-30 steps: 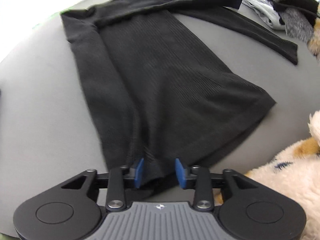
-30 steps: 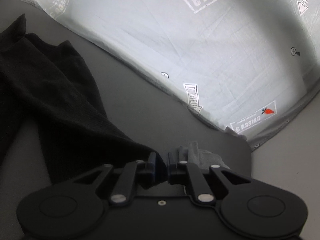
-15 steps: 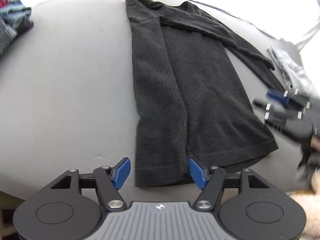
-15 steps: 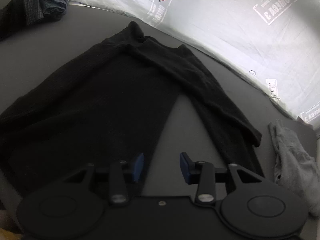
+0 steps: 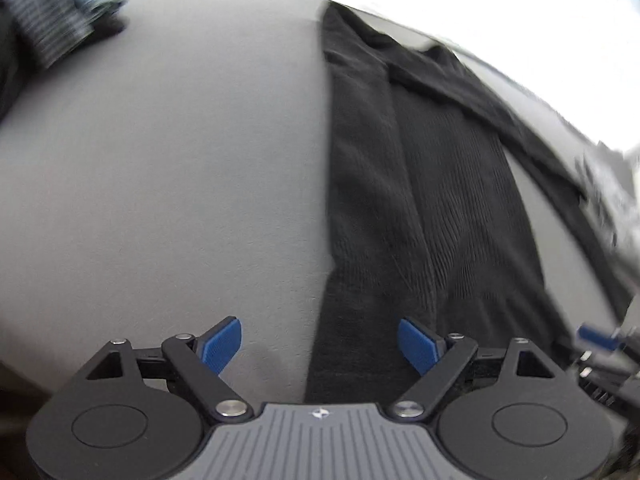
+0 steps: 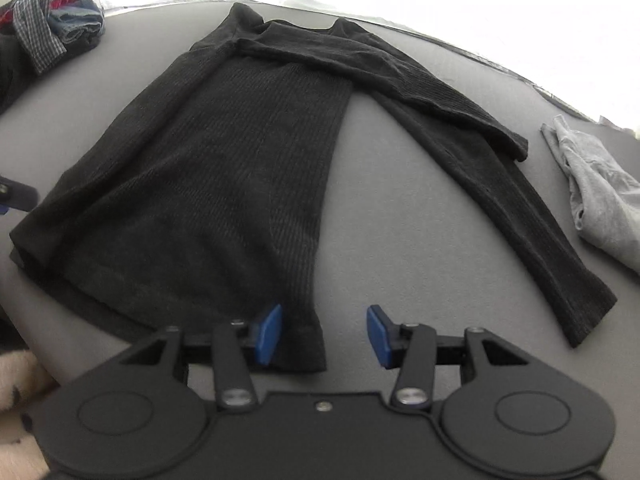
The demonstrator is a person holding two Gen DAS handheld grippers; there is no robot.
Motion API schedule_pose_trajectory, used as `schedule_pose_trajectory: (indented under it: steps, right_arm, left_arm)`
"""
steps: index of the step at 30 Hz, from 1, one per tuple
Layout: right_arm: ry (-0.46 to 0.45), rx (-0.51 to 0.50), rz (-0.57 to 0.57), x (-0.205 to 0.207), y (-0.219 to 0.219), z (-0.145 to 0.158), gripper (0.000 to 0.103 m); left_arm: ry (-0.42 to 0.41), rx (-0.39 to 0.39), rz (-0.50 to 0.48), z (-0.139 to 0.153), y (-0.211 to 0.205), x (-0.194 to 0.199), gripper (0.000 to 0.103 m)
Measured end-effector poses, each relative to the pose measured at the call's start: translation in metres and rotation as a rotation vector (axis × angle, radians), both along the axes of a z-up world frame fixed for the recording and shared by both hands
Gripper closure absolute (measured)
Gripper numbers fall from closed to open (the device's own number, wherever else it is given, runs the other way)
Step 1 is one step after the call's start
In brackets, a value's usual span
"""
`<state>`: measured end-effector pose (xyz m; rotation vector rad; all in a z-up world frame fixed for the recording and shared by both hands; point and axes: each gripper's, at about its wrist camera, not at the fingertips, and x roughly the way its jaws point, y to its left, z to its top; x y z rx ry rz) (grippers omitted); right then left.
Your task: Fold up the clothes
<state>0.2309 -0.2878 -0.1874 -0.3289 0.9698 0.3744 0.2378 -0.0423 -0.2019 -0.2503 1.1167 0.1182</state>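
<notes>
Both grippers are hanging spread apart, gripping nothing: the left gripper (image 5: 320,346) is straddling the black sweater's (image 6: 224,168) left hem edge, the right gripper (image 6: 323,334) its right hem corner. Sweater is lying flat on the grey table (image 6: 400,216), seemingly untouched.

A grey table (image 6: 400,216) fills both views. At its far left corner lies a heap of crumpled clothes (image 6: 56,36), with checked cloth, a bit of red and some blue denim; the left wrist view shows the same heap (image 5: 60,8) blurred. On the right side of the table lies a light grey garment (image 6: 596,188), bunched up. A cream fluffy thing with dark spots (image 6: 16,384) shows at the lower left edge
</notes>
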Motion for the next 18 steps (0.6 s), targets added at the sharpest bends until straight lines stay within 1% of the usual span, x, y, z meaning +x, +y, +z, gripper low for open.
schedule_pose_trajectory:
  steps: [3, 6, 8, 11, 15, 18]
  right_arm:
    - [-0.021, -0.036, 0.003, -0.005, 0.003, 0.001, 0.051]
    - [-0.058, -0.065, -0.028, -0.003, 0.003, 0.005, 0.05]
    - [-0.081, -0.048, -0.067, 0.004, -0.001, 0.009, 0.046]
    - [-0.103, 0.005, -0.158, 0.025, -0.01, 0.017, 0.04]
    - [-0.104, 0.105, -0.301, 0.068, -0.029, 0.024, 0.036]
    - [-0.107, 0.162, -0.419, 0.108, -0.046, 0.025, 0.034]
  left_arm:
    - [0.039, 0.147, -0.172, -0.014, -0.042, 0.011, 0.017]
    - [-0.004, 0.306, -0.32, -0.011, -0.075, 0.014, 0.017]
    - [-0.056, 0.34, -0.38, -0.002, -0.082, 0.017, 0.016]
    - [-0.096, 0.329, -0.359, 0.012, -0.071, 0.025, 0.015]
    - [-0.118, 0.299, -0.254, 0.024, -0.041, 0.046, 0.014]
    - [-0.122, 0.277, -0.182, 0.03, -0.017, 0.073, 0.014]
